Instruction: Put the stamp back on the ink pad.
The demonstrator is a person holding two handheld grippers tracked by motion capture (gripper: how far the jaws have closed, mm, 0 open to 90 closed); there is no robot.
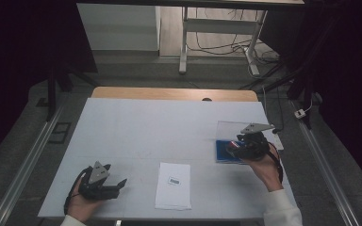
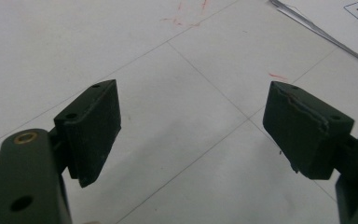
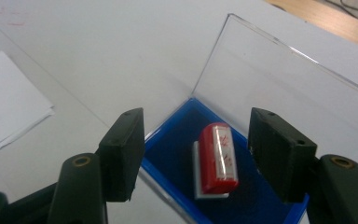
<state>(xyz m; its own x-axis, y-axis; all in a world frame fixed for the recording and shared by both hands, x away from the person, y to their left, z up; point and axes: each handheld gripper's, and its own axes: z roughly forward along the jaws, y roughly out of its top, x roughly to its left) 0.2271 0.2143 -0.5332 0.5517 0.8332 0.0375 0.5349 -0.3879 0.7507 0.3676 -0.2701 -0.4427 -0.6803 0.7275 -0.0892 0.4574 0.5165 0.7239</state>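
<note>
A red stamp [image 3: 218, 158] with a white base lies on its side inside a blue box [image 3: 175, 156] whose clear lid [image 3: 279, 88] stands raised. My right gripper [image 3: 196, 151] hangs open just above the box, its jaws either side of the stamp and not touching it. From above, the right gripper [image 1: 238, 147] covers much of the blue box [image 1: 220, 153] at the table's right. At the front left my left gripper [image 1: 115, 186] rests open on the table, and the left gripper [image 2: 191, 128] has bare tabletop between its jaws.
A white sheet of paper [image 1: 173, 185] with a small printed label [image 1: 173, 180] lies at the front centre of the white table [image 1: 146, 127]. Its corner [image 3: 9, 102] lies left of the box. Beyond the table's wooden far edge stand desk legs and cables on the floor.
</note>
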